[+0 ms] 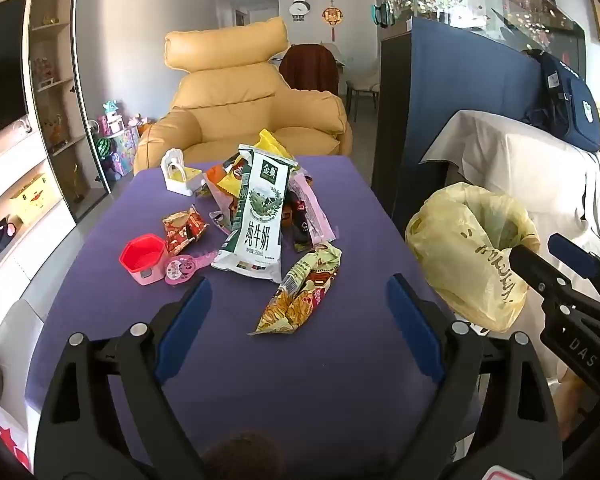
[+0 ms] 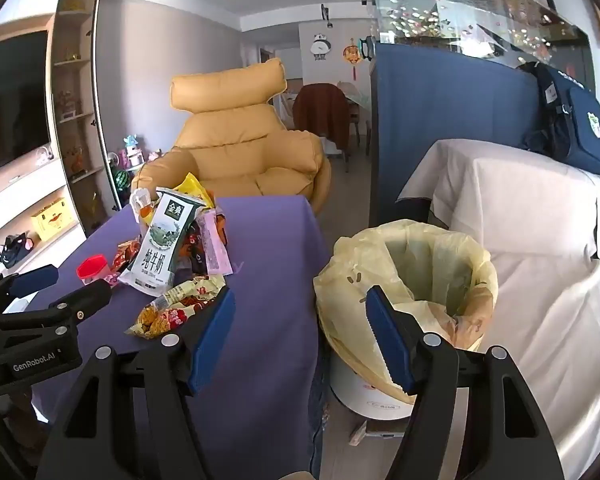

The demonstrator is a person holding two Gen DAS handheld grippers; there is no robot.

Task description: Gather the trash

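Purple-covered counter bearing a heap of trash: white-and-green milk carton, yellow crinkled snack wrapper, red plastic cup. Left claw spread apart above the counter, nothing between its pads. Right claw likewise apart, empty, just before the yellow-bag-lined white bin beside the counter.

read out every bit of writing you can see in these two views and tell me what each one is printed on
"金典" and "纯牛奶": on the milk carton.
"250mL": small print low on the same carton, only just legible.
"DAS": on the right gripper body.
"GenRobot.AI": on the left gripper body.
Print on the yellow bin bag, the snack wrapper and the pink peel-off lid: too blurred to read.
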